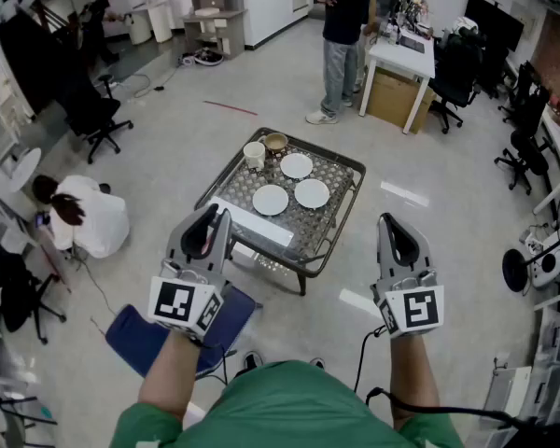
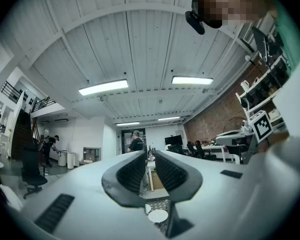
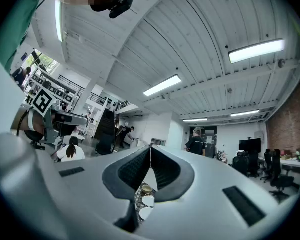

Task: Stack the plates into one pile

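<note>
Holding both claws about level, short of the table's point(image 1: 308, 233) near edge and well apart from anything on it. The left claw point(image 1: 213, 217) is standing slightly parted with nothing between its jaws. The right claw point(image 1: 388, 220) is clenched shut and empty.

Three white plates are lying flat and separate on the tabletop, with no pile begun. The near plate point(image 1: 270, 200) is sitting about mid-table, and the right plate point(image 1: 312, 193) is just beside it toward the right edge. The far plate point(image 1: 296, 165) is lying behind them toward the far edge. Being round, they are offering no preferred axis.

All three are lying ahead and between the claws; the left one is looking slightly nearer the near plate, the right one nearer the right plate. A cup point(image 1: 254, 154) and a bowl point(image 1: 276, 142) are crowding the far left corner, close to the far plate. A white strip point(image 1: 252, 222) is lying along the near edge. Nothing is blocking the approach.
</note>
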`<state>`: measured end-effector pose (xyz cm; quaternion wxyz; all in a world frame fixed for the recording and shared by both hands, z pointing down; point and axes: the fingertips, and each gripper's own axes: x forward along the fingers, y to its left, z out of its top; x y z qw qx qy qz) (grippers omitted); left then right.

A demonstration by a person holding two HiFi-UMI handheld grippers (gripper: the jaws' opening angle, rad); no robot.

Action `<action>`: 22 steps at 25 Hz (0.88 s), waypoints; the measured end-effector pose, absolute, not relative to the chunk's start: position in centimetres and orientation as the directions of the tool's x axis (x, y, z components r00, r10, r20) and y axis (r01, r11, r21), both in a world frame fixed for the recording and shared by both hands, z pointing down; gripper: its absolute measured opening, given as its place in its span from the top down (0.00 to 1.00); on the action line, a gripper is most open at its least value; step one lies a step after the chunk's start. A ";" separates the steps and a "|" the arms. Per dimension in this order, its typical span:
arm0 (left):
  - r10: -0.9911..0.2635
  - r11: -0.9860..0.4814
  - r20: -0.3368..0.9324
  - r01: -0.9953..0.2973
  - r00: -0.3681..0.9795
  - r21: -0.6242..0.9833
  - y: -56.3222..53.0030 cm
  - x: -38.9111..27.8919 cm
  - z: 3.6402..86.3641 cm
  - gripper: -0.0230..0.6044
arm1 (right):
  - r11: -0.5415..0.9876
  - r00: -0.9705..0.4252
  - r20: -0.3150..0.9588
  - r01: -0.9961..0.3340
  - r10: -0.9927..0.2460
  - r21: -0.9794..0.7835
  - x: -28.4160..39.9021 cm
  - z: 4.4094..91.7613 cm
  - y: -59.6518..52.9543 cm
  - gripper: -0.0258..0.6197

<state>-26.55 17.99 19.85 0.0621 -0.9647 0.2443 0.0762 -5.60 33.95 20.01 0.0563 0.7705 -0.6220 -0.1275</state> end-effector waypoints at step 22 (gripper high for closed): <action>-0.529 -0.846 -0.087 -0.532 0.844 -0.028 22.9 -22.8 23.5 0.85 | -0.138 0.129 -0.082 -0.983 -0.988 0.119 -0.5 23.4 38.0 0.92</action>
